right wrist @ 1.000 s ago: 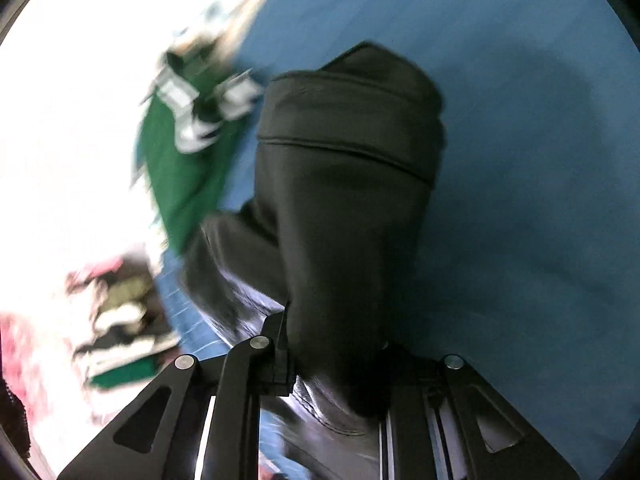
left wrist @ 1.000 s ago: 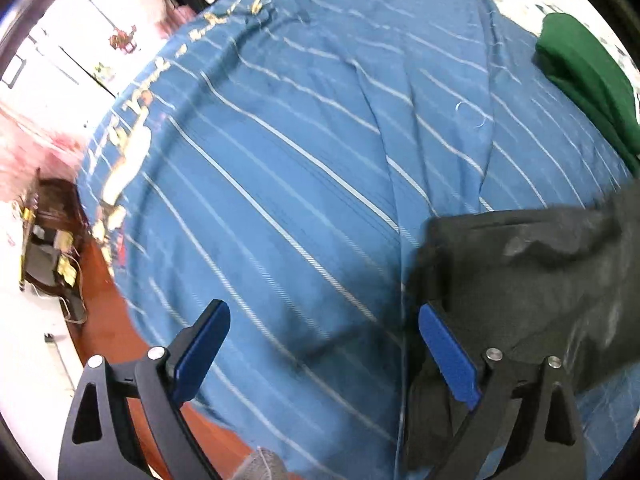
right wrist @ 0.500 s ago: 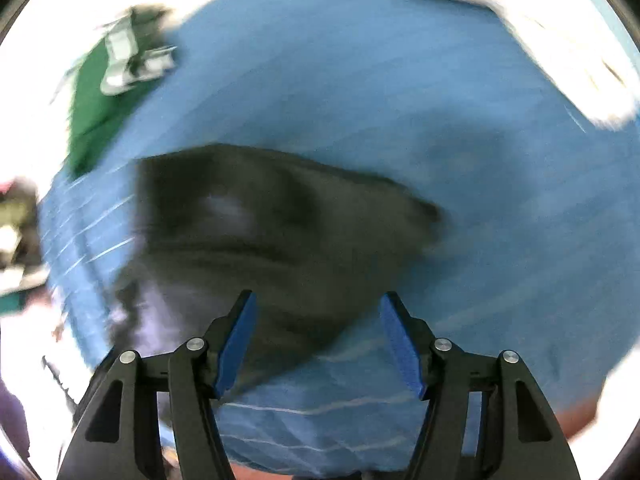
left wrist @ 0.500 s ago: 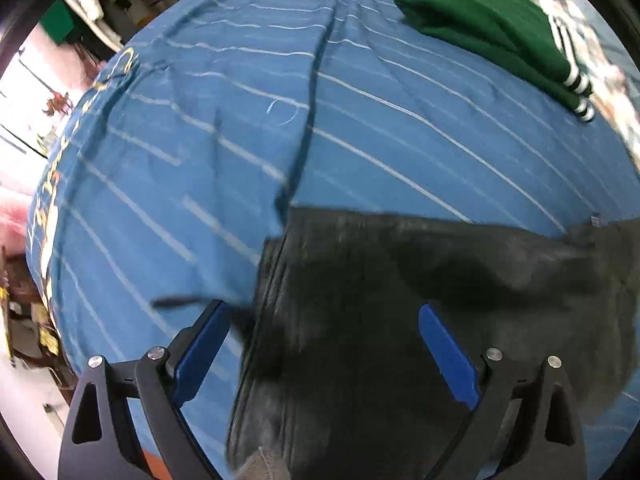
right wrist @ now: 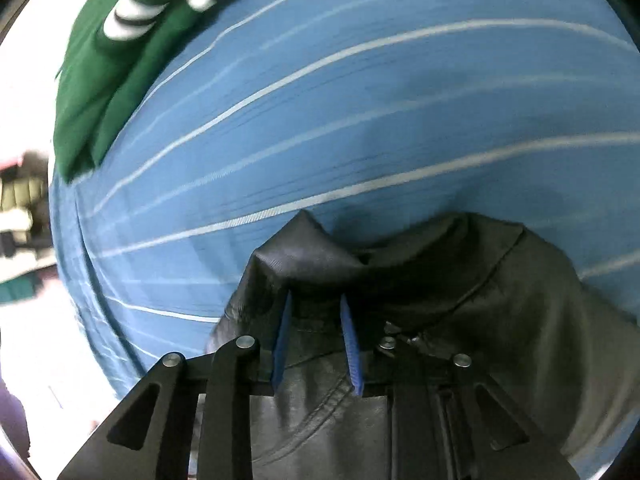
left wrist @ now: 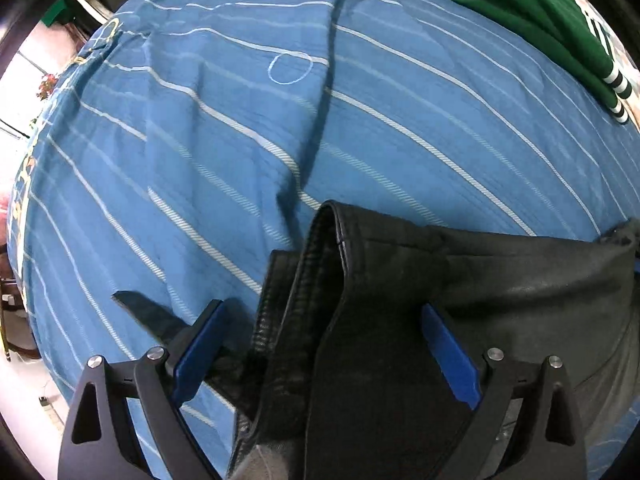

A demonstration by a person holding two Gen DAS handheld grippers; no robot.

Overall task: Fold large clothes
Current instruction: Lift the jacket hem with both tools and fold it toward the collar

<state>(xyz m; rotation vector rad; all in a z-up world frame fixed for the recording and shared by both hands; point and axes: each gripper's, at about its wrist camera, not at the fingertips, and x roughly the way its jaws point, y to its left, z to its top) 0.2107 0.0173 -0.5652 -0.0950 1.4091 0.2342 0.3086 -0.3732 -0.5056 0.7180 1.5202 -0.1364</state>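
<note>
A black leather-like jacket point(left wrist: 400, 320) lies on a blue striped bedsheet point(left wrist: 240, 120). My left gripper point(left wrist: 324, 336) is open, its blue pads on either side of a raised ribbed edge of the jacket. In the right wrist view my right gripper point(right wrist: 316, 320) has its jaws narrowed on a bunched fold of the jacket point(right wrist: 400, 280), which peaks up between the blue pads.
A folded green garment with black-and-white striped cuffs point(left wrist: 540, 20) lies at the far right of the bed; it also shows in the right wrist view point(right wrist: 120, 60). The bed's edge and room clutter point(left wrist: 24, 320) are at the left.
My left gripper has come down low over the jacket's edge. My right gripper, open half a second ago, has closed on a fold of the jacket.
</note>
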